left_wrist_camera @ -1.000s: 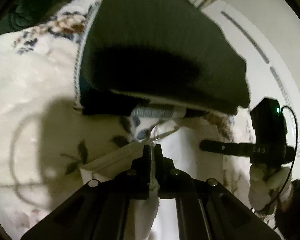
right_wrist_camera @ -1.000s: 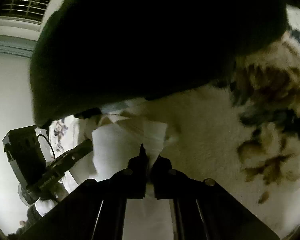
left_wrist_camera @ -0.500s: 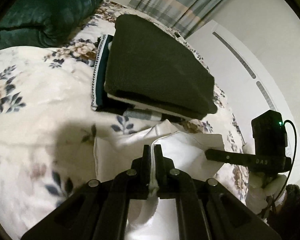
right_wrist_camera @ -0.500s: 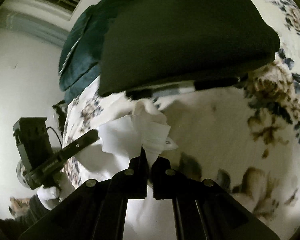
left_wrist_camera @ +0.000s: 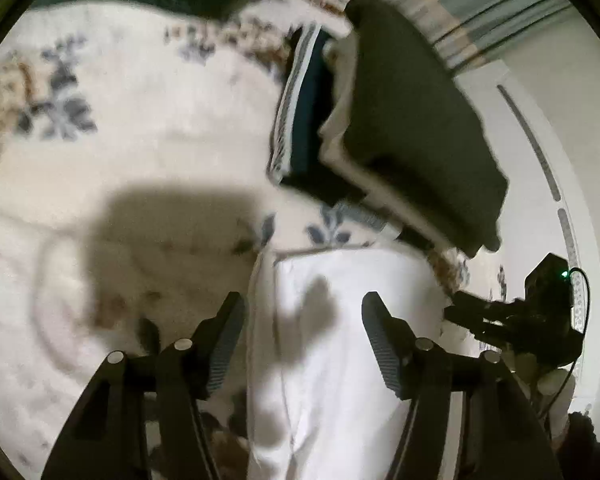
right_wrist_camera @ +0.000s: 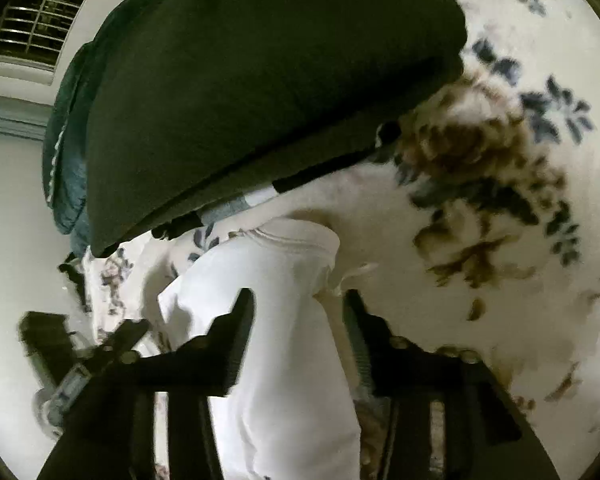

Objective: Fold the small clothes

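A small white garment [left_wrist_camera: 340, 340] lies folded on the floral bedspread [left_wrist_camera: 140, 128], its hemmed edge toward a stack of folded clothes. My left gripper [left_wrist_camera: 302, 308] hovers over it with jaws opening; the cloth lies below them, not pinched. In the right wrist view the same white garment [right_wrist_camera: 284, 320] runs under my right gripper [right_wrist_camera: 300, 300], whose jaws are also opening, with no pad pressing on the fabric. The right gripper [left_wrist_camera: 500, 316] shows at the right edge of the left wrist view, and the left gripper [right_wrist_camera: 100, 344] shows blurred at the lower left of the right wrist view.
A stack of folded clothes topped by a dark green piece [left_wrist_camera: 420, 120] [right_wrist_camera: 260, 80] sits just beyond the white garment. A teal pillow [right_wrist_camera: 68, 152] lies behind it. A white wall [left_wrist_camera: 560, 100] and striped curtain [left_wrist_camera: 460, 12] border the bed.
Both grippers were shut on the white garment's edge; now both have let go and their jaws stand apart. The garment has dropped flat onto the bedspread.
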